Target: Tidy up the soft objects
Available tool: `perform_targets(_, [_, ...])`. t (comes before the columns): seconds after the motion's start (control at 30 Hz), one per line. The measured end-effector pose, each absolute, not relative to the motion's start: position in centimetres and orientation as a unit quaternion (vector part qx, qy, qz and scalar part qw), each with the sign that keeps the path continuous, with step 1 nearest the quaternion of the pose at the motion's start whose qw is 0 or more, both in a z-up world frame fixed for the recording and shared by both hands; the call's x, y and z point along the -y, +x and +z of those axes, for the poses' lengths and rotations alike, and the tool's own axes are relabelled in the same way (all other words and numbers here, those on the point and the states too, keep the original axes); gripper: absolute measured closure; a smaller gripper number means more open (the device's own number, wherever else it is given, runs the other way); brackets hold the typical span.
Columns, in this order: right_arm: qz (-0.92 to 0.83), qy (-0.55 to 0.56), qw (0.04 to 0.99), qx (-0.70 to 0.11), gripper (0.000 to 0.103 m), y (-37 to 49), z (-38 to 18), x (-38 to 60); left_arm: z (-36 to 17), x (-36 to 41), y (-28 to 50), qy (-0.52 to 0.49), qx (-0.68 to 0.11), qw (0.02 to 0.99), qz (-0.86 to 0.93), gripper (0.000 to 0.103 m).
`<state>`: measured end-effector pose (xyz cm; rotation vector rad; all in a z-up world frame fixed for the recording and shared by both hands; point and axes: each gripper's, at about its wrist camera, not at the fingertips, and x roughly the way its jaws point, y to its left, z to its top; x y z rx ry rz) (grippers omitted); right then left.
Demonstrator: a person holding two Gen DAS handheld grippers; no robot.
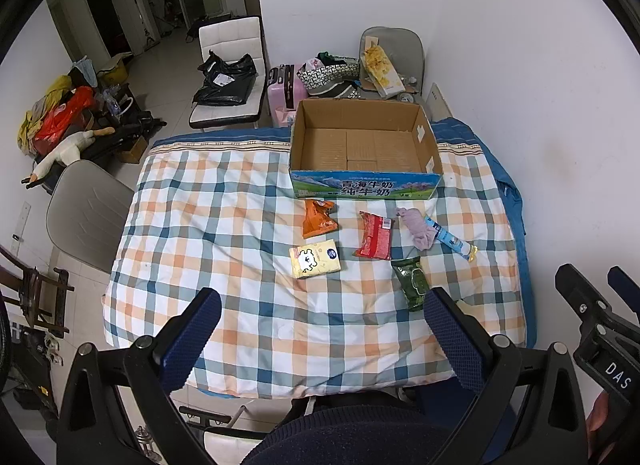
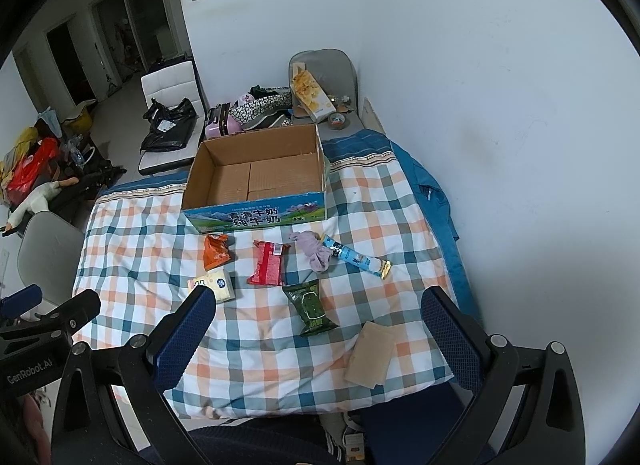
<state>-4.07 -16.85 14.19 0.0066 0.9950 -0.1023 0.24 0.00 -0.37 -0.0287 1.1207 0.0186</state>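
Note:
An open, empty cardboard box (image 1: 366, 147) (image 2: 256, 179) stands at the far side of the checked quilt (image 1: 224, 233) (image 2: 132, 233). In front of it lie an orange snack bag (image 1: 319, 218) (image 2: 216, 251), a red packet (image 1: 375, 235) (image 2: 268, 263), a yellow tissue pack (image 1: 316, 259) (image 2: 220, 283), a green wipes pack (image 1: 412, 283) (image 2: 311, 307), a lilac sock (image 1: 418, 227) (image 2: 314, 251), a light-blue tube (image 1: 450, 239) (image 2: 356, 256) and a brown paper pouch (image 2: 370, 353). My left gripper (image 1: 324, 339) and right gripper (image 2: 316, 339) are both open and empty, above the quilt's near edge.
A grey chair (image 1: 86, 217) stands left of the table. Behind the box are a cluttered grey chair (image 1: 390, 61), a pink suitcase (image 1: 286, 91) and a white chair with black bags (image 1: 230, 81). A white wall (image 1: 540, 85) is close on the right.

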Motion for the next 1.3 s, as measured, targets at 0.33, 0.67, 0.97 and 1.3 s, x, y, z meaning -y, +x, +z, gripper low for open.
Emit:
perform_targets(0.33, [-0.05,0.004,0.878,-0.476,0.0,-3.8,14.0,16.6,-0.6,-0.1,0.4,-0.016,-0.532,0.846,0.007,0.0])
perform_targets(0.67, [-0.036,0.056,0.84,-0.538,0.0,0.7,7.6,18.4,-8.1,-1.0,5.7,-0.014,-0.566,0.824,-0.001,0.0])
perform_targets(0.97, [-0.015,0.05,0.77,-0.636,0.0,9.2,-8.3,21.1,-20.4,-1.8,11.4,-0.015,-0.652,0.758,0.011,0.0])
perform_targets(1.3, [0.012,0.041,0.693,-0.72,0.0,12.8,-23.1,20.8,-31.8,-3.8,17.1,-0.102,-0.734,0.67,0.031,0.0])
